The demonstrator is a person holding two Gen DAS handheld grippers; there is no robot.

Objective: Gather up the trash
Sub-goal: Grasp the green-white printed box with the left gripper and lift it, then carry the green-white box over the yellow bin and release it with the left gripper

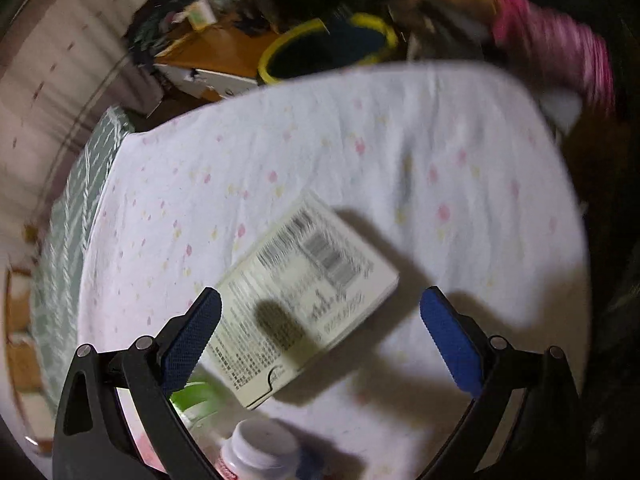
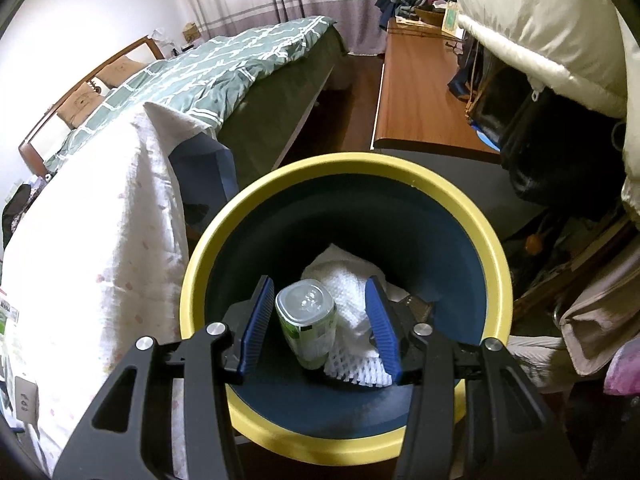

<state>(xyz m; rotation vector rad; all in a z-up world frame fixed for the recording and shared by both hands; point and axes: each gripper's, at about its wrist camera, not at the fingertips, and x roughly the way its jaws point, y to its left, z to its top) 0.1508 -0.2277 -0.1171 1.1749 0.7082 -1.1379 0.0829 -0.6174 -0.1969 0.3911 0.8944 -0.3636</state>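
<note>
The white box (image 1: 304,300) lies just ahead of the wide-open, empty left gripper (image 1: 320,300) — long axis running near-left to far-right — while the right gripper (image 2: 320,304), also open, is over the bin (image 2: 344,168).

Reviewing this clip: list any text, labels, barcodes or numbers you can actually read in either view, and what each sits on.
Nothing can be quoted with confidence.
White box on the table: barcodes and dense print, motion-blurred, unreadable.
Bottle in the bin: green label print, too small to read.
Grey tag at the left edge: handwritten marks, not legible.
</note>
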